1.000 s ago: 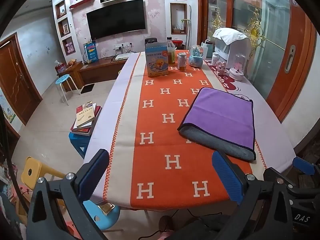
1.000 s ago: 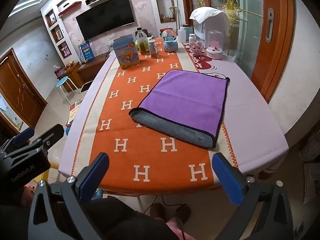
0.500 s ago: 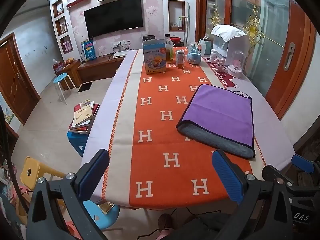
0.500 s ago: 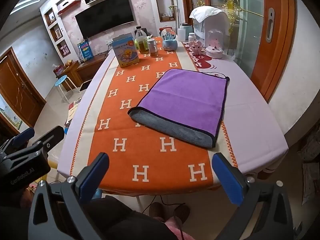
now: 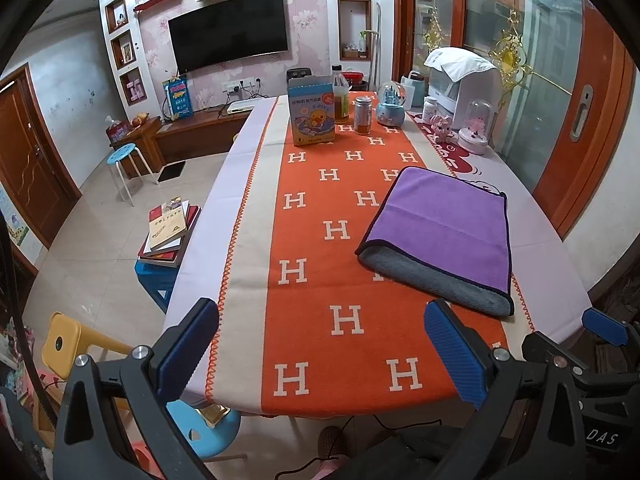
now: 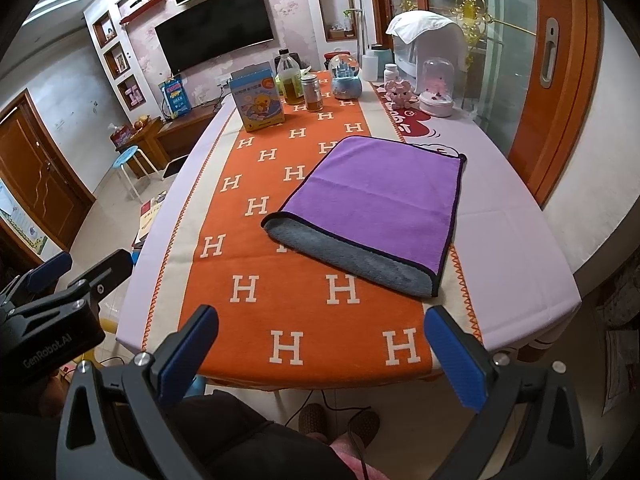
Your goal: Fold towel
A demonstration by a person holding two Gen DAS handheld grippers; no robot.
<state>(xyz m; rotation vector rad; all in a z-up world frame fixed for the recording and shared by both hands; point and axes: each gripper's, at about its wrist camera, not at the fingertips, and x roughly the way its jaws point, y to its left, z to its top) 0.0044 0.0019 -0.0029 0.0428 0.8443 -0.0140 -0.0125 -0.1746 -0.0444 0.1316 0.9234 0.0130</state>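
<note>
Nothing on the table moved since a second ago, both views only drifted slightly | left gripper [image 5: 334, 346] and right gripper [image 6: 322, 346]: jaws wide apart, empty | towel [image 6: 376, 196] lay ahead of both, well apart | looked soft, light, limp; near gray edge seemed best hold.

Purple towel [image 6: 372, 196], folded flat, grey underside showing at near edge.

Matt purple cloth towel [image 6: 372, 196] with fuzzy grey underside on woven tablecloth [image 6: 280, 312]
</note>
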